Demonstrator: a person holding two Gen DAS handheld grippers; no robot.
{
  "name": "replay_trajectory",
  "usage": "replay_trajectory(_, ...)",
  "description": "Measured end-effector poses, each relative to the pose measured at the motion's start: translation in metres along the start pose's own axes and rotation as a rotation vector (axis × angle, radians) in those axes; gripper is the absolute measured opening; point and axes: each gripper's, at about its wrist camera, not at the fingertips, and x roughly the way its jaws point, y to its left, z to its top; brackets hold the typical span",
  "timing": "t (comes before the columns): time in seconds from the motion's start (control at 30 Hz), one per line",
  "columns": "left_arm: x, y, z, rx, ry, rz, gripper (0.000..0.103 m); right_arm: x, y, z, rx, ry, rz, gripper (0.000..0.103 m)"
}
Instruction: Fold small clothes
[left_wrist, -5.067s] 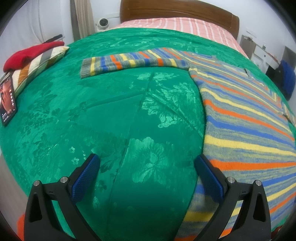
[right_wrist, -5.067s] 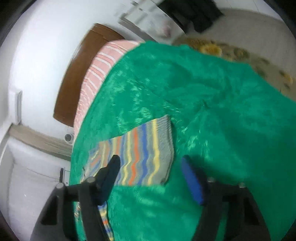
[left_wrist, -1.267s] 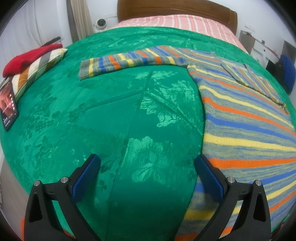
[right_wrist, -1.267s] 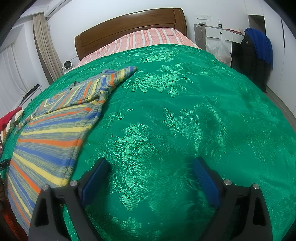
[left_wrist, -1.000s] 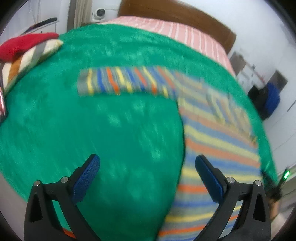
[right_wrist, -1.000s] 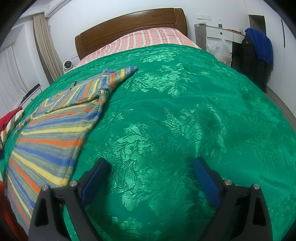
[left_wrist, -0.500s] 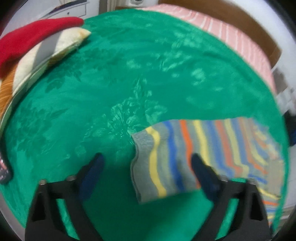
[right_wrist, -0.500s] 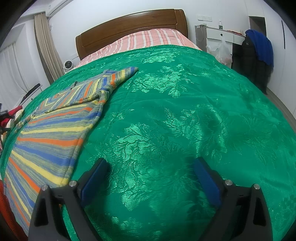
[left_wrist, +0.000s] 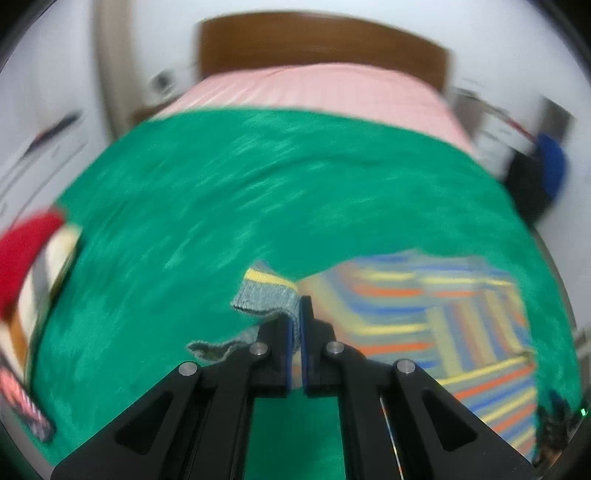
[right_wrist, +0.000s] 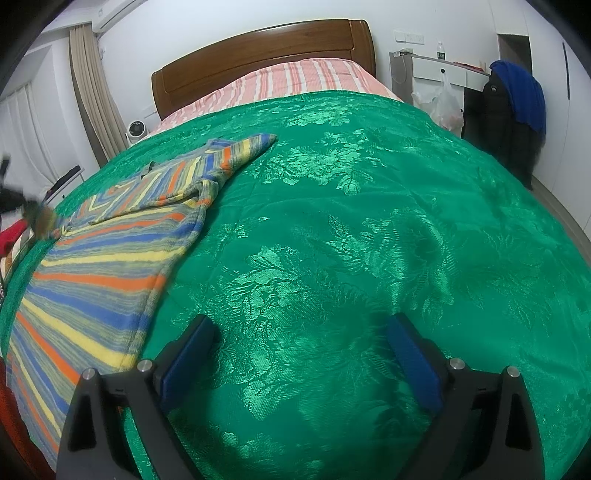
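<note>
**One cuff pinched, one tool idle**

Two tools over a bed covered by a green bedspread (right_wrist: 369, 229) with a woven flower pattern. The striped sweater (right_wrist: 99, 258) lies flat on the spread, body bands in blue, yellow, orange and grey, well off to the left in the right wrist view.

Left tool (left_wrist: 294, 325): clenched on the sleeve cuff (left_wrist: 264, 293). Grey ribbing with a yellow band stands up between the blue pads, pinched from both sides; a loose grey edge droops to the left of the black frame. The cuff is lifted above the bedspread. Left wrist view is smeared with motion blur, so how the sleeve joins the body behind the tool cannot be made out clearly. The sweater body (left_wrist: 443, 325) shows to the right of the tool.

Right tool (right_wrist: 299, 354): released, blue fingers (right_wrist: 184, 354) spread wide, bare green cloth between them. It holds nothing and sits just right of the sweater's lower edge.

The other sleeve (right_wrist: 221, 158) is folded across the sweater's upper part, its tip pointing toward the headboard (right_wrist: 266, 51).

Surroundings: pink striped sheet (right_wrist: 295, 81) at the head of the bed; red and striped cushion (left_wrist: 26, 254) at the left edge; dark jacket with blue garment (right_wrist: 517, 99) by the wall on the right; curtain (right_wrist: 92, 85) on the left.
</note>
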Motion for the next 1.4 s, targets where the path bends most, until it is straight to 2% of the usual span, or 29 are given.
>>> replay_trajectory(0.13, -0.003, -0.095, 0.010, 0.118, -0.009, -0.111, 0.002, 0.000, 0.000, 0.000, 0.001, -0.002, 0.002, 0.095)
replay_trajectory(0.27, 0.032, -0.175, -0.005, 0.196, 0.035, -0.160, 0.004, 0.000, 0.000, 0.000, 0.001, -0.002, 0.002, 0.095)
replay_trajectory(0.33, 0.050, -0.215, -0.028, 0.220, 0.111, -0.208, 0.036, 0.000, 0.000, 0.000, 0.001, -0.003, 0.002, 0.095)
replay_trajectory(0.37, 0.061, -0.229, -0.038, 0.232, 0.159, -0.221, 0.071, -0.001, 0.000, 0.000, 0.001, -0.004, 0.003, 0.095)
replay_trajectory(0.4, 0.069, -0.244, -0.052, 0.252, 0.187, -0.217, 0.079, -0.001, 0.000, 0.000, 0.002, -0.004, 0.004, 0.095)
replay_trajectory(0.53, 0.061, -0.271, -0.090, 0.416, 0.186, -0.226, 0.079, -0.002, 0.000, 0.000, 0.006, -0.008, 0.011, 0.095)
replay_trajectory(0.6, 0.048, -0.261, -0.096, 0.460, 0.154, -0.209, 0.082, -0.002, 0.000, 0.000, 0.009, -0.011, 0.015, 0.095)
replay_trajectory(0.67, 0.041, -0.237, -0.092, 0.430, 0.127, -0.193, 0.087, -0.001, 0.000, 0.000, 0.010, -0.013, 0.018, 0.095)
replay_trajectory(0.77, 0.029, -0.160, -0.080, 0.238, 0.104, -0.181, 0.090, -0.001, -0.001, 0.000, 0.015, -0.009, 0.023, 0.095)
replay_trajectory(0.8, 0.026, -0.123, -0.079, 0.156, 0.097, -0.160, 0.090, -0.001, -0.001, 0.003, 0.016, 0.011, 0.026, 0.095)
replay_trajectory(0.87, 0.027, -0.080, -0.086, 0.093, 0.096, -0.117, 0.090, -0.003, 0.001, 0.014, -0.002, 0.073, 0.037, 0.094)
replay_trajectory(0.9, 0.027, -0.053, -0.095, 0.074, 0.096, -0.064, 0.090, -0.007, 0.005, 0.024, -0.013, 0.103, 0.052, 0.092)
replay_trajectory(1.0, 0.040, -0.005, -0.117, 0.045, 0.089, 0.070, 0.090, -0.031, 0.039, 0.077, -0.060, 0.088, 0.153, 0.089)
replay_trajectory(1.1, 0.059, 0.029, -0.139, -0.026, 0.081, 0.188, 0.090, -0.030, 0.089, 0.133, -0.032, 0.103, 0.338, 0.089)
replay_trajectory(1.17, 0.072, 0.041, -0.151, -0.082, 0.094, 0.190, 0.093, -0.005, 0.124, 0.164, 0.048, 0.173, 0.489, 0.088)
replay_trajectory(1.2, 0.076, 0.045, -0.159, -0.104, 0.081, 0.181, 0.100, 0.015, 0.140, 0.176, 0.096, 0.213, 0.557, 0.087)
replay_trajectory(1.23, 0.076, 0.046, -0.166, -0.113, 0.044, 0.186, 0.101, 0.045, 0.158, 0.187, 0.153, 0.269, 0.602, 0.085)
replay_trajectory(1.3, 0.077, 0.047, -0.169, -0.126, 0.020, 0.177, 0.102, 0.094, 0.179, 0.194, 0.227, 0.363, 0.597, 0.063)
replay_trajectory(1.33, 0.078, 0.047, -0.169, -0.128, 0.022, 0.175, 0.102, 0.121, 0.186, 0.194, 0.272, 0.416, 0.577, 0.059)
replay_trajectory(1.4, 0.080, 0.045, -0.170, -0.129, 0.019, 0.174, 0.102, 0.155, 0.194, 0.190, 0.342, 0.461, 0.555, 0.051)
